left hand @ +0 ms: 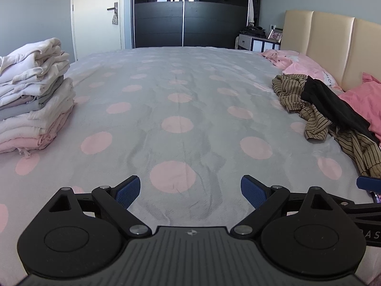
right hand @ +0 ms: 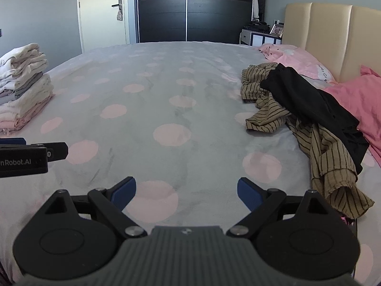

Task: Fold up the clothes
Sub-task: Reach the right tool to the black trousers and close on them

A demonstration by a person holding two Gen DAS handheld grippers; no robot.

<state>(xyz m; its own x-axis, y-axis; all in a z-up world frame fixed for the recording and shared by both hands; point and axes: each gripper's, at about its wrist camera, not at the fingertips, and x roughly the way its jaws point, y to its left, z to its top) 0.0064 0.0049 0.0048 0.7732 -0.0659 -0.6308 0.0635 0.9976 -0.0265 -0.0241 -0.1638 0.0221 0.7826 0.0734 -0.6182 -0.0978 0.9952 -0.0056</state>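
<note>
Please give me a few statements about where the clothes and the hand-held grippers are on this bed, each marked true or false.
1. A stack of folded clothes sits at the left side of the bed. True.
2. The left hand-held gripper is shut on a shirt. False: its fingers stand apart with only the bedspread between them.
3. A black garment lies on top of the striped brown garment. True.
4. The right hand-held gripper holds the striped brown garment. False: it is open and empty, and the garment lies to its right.
5. The unfolded clothes lie in the middle of the bed. False: they lie at the right side, near the pink pillows.
</note>
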